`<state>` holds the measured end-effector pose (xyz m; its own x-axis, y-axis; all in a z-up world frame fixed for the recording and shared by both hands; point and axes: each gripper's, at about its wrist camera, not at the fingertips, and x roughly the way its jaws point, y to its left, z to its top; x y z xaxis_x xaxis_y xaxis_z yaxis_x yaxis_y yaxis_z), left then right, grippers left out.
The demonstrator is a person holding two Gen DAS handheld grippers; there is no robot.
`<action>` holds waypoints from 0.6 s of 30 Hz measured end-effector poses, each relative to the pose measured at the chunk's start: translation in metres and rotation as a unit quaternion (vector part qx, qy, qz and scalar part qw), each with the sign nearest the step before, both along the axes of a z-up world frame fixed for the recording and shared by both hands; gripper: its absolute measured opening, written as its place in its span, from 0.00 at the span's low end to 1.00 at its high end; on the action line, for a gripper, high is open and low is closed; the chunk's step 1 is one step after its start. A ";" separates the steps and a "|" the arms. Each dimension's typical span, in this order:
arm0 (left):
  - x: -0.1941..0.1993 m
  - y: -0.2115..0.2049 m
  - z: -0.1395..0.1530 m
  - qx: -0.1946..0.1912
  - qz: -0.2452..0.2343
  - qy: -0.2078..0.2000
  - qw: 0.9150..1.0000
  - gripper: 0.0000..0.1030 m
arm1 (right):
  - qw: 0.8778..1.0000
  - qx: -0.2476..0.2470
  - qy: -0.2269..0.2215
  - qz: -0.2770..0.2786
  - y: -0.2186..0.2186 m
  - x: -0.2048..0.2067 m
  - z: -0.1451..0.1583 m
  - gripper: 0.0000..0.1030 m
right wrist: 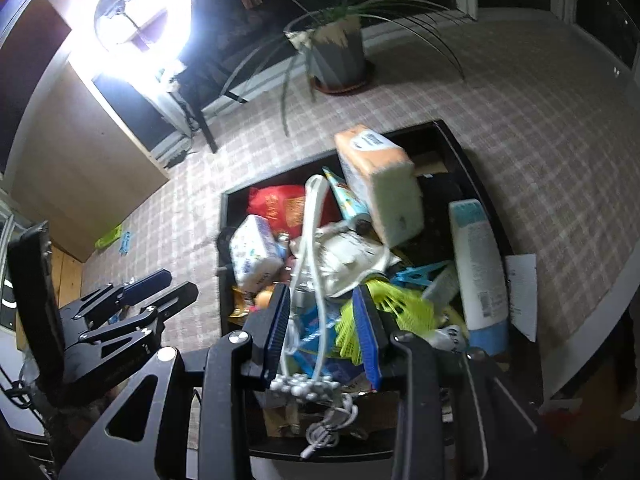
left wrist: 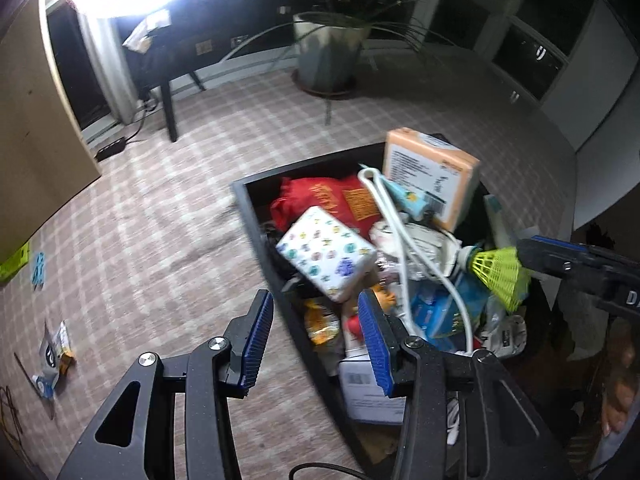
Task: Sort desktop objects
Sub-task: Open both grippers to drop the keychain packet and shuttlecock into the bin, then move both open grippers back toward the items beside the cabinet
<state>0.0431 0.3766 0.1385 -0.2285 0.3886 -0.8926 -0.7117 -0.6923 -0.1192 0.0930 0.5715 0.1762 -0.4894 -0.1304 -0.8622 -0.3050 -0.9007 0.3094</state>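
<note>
Black bin (left wrist: 256, 216) on checked cloth, crammed with sorted clutter: orange box (left wrist: 430, 172), patterned tissue pack (left wrist: 326, 256), white cable (right wrist: 314, 240), white bottle (right wrist: 480, 264)
Left gripper (left wrist: 316, 344) over bin's near-left edge, jaws apart, nothing between
Right gripper (right wrist: 322, 328) above bin, jaws released; yellow shuttlecock (right wrist: 394, 306) just beside right finger, resting on pile, no visible grip

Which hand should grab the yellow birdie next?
Probably the right. The right gripper hangs open just above the yellow shuttlecock, which touches its finger. The left gripper is open at the black bin's left edge, farther away.
</note>
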 end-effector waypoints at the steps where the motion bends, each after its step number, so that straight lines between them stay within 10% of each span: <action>1: -0.004 -0.006 0.000 0.000 0.006 0.000 1.000 0.41 | 1.000 0.000 0.005 0.008 -0.009 -0.003 0.005 0.31; 18: -0.073 -0.139 -0.008 -0.005 0.136 0.002 0.991 0.41 | 0.992 0.008 0.003 0.124 -0.133 -0.074 0.005 0.31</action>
